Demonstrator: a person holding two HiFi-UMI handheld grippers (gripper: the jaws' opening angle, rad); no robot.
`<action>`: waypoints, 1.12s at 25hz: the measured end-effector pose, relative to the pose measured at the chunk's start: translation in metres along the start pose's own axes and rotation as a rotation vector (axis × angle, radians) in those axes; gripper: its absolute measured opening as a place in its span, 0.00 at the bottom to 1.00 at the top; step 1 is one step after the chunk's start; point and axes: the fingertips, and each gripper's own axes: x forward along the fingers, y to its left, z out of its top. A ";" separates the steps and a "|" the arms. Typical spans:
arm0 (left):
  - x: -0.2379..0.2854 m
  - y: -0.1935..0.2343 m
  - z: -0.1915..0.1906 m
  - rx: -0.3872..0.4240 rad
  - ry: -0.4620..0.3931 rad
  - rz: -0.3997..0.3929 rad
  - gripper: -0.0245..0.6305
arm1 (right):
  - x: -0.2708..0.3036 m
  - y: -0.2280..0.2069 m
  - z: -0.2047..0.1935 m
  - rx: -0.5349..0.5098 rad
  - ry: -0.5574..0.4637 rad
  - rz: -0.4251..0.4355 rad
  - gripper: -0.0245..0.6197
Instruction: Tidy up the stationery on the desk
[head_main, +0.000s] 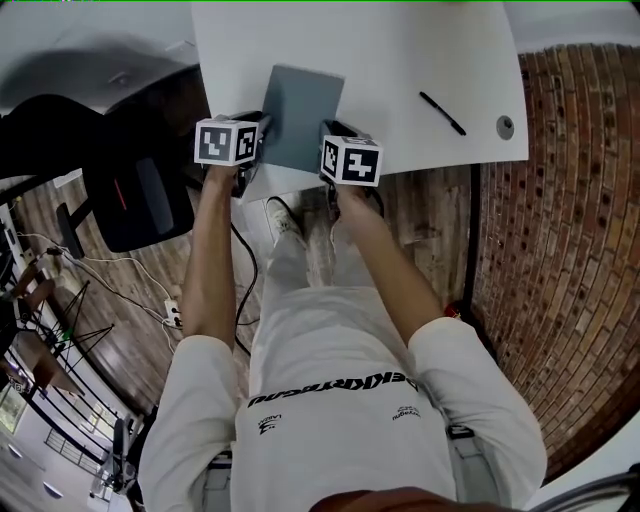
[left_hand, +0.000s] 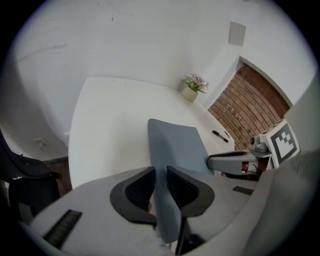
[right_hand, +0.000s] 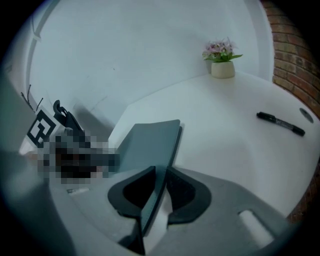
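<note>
- Grey notebook (head_main: 303, 115): thin, flat, rectangular, matte plain cover; sits at the front edge of the white desk (head_main: 400, 60), long side running away from the person.
- Left gripper (head_main: 262, 124): dark ribbed pads closed on the notebook's near-left edge, cover pinched between them.
- Right gripper (head_main: 331, 130): pads likewise clamped on the near-right edge; a white strip, prob. pages, shows under the cover in the right gripper view.
- Each gripper has a white cube w/ black square markers.
- Black pen (head_main: 442, 113): slim, lying loose on the desk right of the notebook, well apart from it.
- Round grey grommet (head_main: 505, 127): set in the desktop near the right edge, beyond the pen.
- Small pale pot (right_hand: 222, 67): holds pinkish flowers w/ green leaves, stands at the desk's far corner by the white wall.
- Desk top smooth, bare otherwise.
- Brick surface (head_main: 580, 200) to the right, red-brown, rough.
- Black chair (head_main: 130, 190) left of the desk.
</note>
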 end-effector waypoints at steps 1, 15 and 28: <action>0.001 -0.004 -0.001 -0.009 -0.002 -0.007 0.15 | -0.001 -0.003 0.001 -0.013 0.003 0.003 0.13; 0.020 -0.065 -0.012 -0.135 -0.044 -0.030 0.13 | -0.019 -0.060 0.018 -0.141 0.035 -0.004 0.13; 0.049 -0.117 -0.006 -0.205 -0.076 -0.054 0.13 | -0.038 -0.117 0.030 -0.181 0.049 -0.032 0.13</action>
